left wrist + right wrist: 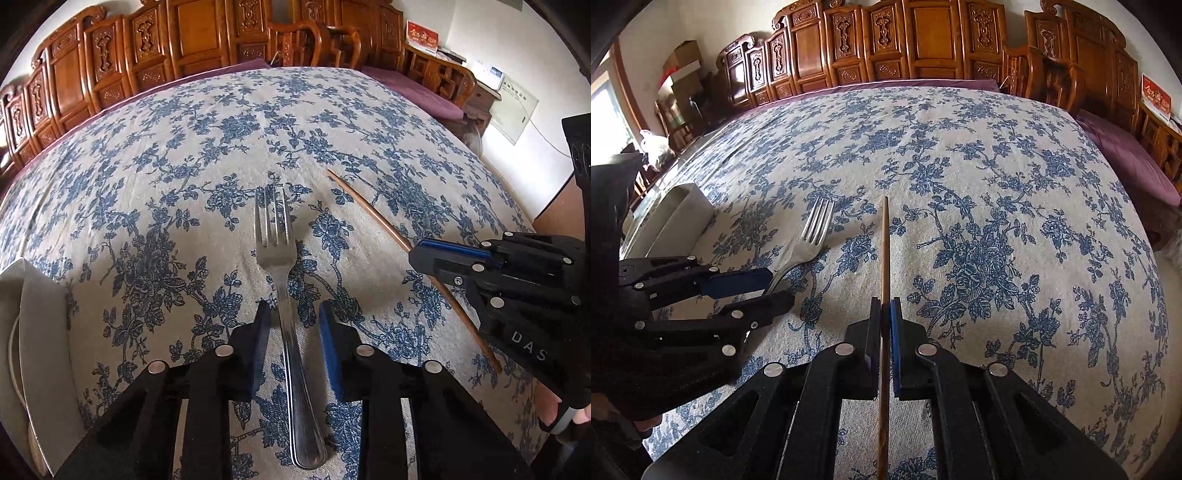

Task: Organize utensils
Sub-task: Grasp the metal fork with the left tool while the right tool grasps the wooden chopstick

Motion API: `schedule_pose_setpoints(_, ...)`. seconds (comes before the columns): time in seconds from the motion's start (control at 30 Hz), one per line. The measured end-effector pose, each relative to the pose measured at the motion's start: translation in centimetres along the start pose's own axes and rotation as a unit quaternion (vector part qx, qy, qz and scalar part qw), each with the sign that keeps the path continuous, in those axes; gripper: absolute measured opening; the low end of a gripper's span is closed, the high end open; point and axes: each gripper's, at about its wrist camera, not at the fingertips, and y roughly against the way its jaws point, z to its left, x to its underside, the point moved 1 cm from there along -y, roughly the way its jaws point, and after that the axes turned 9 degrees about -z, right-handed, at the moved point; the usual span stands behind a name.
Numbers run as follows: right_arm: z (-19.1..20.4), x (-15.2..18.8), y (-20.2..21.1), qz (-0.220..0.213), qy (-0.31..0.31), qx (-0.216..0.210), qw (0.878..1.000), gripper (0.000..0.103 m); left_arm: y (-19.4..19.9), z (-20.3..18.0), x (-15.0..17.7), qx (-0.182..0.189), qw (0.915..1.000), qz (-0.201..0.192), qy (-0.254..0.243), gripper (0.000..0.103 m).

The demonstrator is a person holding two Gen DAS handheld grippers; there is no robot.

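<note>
The left gripper [291, 314] straddles the neck of a steel fork [275, 243] that lies flat on the blue-flowered tablecloth [184, 155], tines pointing away. Its jaws stand narrow, yet a strip of cloth shows on each side of the handle, so the pads are not pressing on the metal. The right gripper [885, 310] is clamped on a thin wooden chopstick [884, 240], which runs straight out between its pads and over the cloth just right of the fork. A white container [683, 214], probably the utensil holder, stands near the left edge of the table; only part of it is in view, so I cannot say what is inside.

The main risk sits with the fork. Its handle is slim, smooth and flat against soft fabric, so if the pads close above it or catch only the rounded edge, it could squirt out or pivot. A pinch of cloth could also be gathered along with it, dragging the tablecloth. The two grippers work close together, and a careless lift could knock the chopstick tip against the fork or the other tool.
</note>
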Motion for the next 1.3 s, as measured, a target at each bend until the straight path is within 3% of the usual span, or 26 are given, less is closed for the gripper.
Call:
schedule_pose_setpoints(0.1, 0.0, 0.1, -0.2, 0.002, 0.003, 0.002, 1.000, 0.006, 0.1, 0.5, 0.1, 0.000, 1.0000, 0.000, 0.007, 0.008)
schedule_pose_setpoints(0.2, 0.2, 0.3, -0.7, 0.010, 0.011, 0.009, 1.000, 0.006, 0.3, 1.1, 0.2, 0.007, 0.9998, 0.008, 0.020, 0.006)
schedule_pose_setpoints(0.67, -0.1, 0.4, -1.4, 0.009, -0.003, 0.014, 1.000, 0.006, 6.5, 2.2, 0.6, 0.007, 0.9994, -0.031, 0.011, 0.006)
schedule_pose_setpoints(1.0, 0.6, 0.6, -1.2, 0.013, -0.005, 0.045, 0.999, 0.006, 12.2, 3.8, 1.1, -0.002, 0.9981, -0.060, 0.011, 0.006)
schedule_pose_setpoints(1.3, 1.5, 0.2, 3.2, 0.010, -0.008, 0.055, 0.998, 0.006, 15.7, 6.3, 1.3, -0.010, 0.9968, -0.077, 0.021, 0.006)
